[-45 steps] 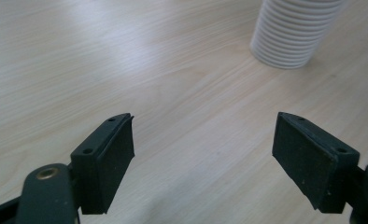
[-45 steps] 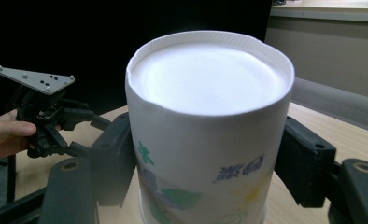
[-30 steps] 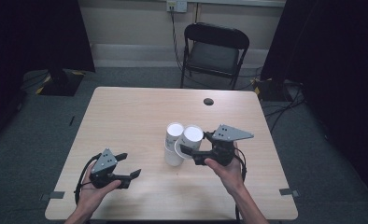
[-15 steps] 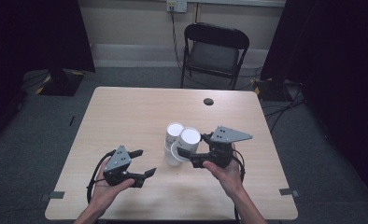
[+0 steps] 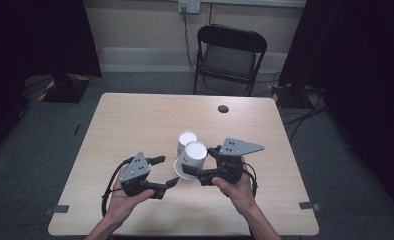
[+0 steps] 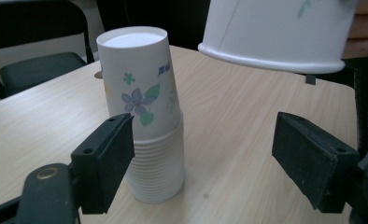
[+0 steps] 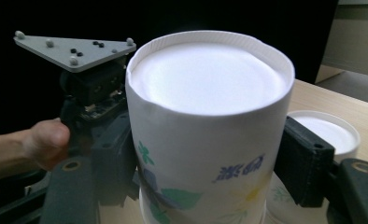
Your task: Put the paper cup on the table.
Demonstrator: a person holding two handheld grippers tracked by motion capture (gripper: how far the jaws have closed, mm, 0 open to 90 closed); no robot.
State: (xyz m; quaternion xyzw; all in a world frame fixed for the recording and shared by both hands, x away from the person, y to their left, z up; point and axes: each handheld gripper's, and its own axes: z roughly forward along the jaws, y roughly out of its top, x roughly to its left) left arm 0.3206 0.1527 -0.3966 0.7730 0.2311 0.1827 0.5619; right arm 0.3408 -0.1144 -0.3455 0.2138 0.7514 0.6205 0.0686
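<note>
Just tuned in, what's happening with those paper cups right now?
The right gripper is shut on a single paper cup, held upside down, tilted and lifted clear of the table. The stack of cups stands upside down beside it. The left gripper is open, empty, and aimed at that stack, its jaws not touching it.

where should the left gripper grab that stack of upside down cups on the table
Judging by its pose, grip the stack of cups across its lower half, where the nested rims make the wall thickest. The left gripper stands open, level with that band; come in level from the person's side, staying low under the single cup held in the right gripper.
</note>
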